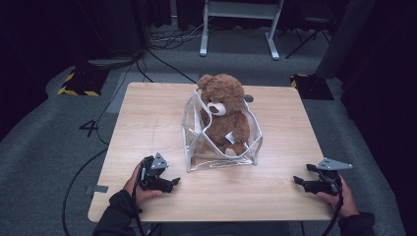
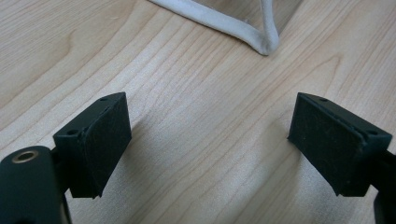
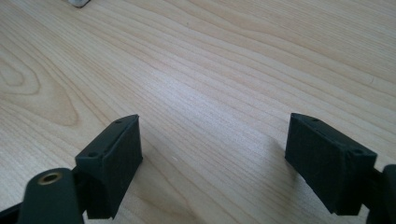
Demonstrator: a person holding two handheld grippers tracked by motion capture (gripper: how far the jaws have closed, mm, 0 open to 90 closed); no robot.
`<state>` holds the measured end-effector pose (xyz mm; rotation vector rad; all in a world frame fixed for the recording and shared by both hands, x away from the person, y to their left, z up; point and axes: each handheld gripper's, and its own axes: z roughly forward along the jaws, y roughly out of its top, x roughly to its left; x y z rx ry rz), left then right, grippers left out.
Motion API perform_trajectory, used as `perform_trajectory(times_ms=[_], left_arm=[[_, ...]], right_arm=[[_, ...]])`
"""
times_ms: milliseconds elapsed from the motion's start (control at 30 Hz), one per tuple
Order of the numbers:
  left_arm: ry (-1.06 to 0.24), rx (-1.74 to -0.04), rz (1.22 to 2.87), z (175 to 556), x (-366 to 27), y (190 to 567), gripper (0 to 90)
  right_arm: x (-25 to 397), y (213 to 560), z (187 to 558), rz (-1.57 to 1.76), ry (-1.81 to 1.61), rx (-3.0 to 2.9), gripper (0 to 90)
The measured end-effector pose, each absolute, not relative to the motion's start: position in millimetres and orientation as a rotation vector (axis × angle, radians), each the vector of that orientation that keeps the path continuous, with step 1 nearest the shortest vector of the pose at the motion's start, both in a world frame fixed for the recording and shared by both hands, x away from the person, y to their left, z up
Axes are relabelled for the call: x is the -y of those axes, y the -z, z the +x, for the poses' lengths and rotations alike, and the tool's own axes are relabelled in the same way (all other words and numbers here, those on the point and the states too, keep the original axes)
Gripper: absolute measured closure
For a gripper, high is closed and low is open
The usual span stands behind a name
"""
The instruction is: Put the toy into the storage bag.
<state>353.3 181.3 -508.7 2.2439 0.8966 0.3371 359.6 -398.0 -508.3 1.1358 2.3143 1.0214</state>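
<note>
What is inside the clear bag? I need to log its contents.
A brown teddy bear sits inside the clear bag, with its head above the opening. The bear's body covers the bag's floor behind it, so anything there is hidden.

Bear in bag, mid-table

The teddy bear (image 1: 223,110) is sitting inside the clear bag (image 1: 196,142) on the table (image 1: 147,118), between the left gripper (image 1: 169,184) and right gripper (image 1: 301,181) lying nearer the person.
</note>
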Motion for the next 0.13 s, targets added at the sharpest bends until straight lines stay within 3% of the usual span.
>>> perform_trajectory(times_ms=[133], left_arm=[[-0.334, -0.899, 2.246, 353.9, -181.2, 508.5, 13.0]], right_arm=[[397.9, 508.3, 359.6, 1.136, -1.021, -2.314, 18.7]])
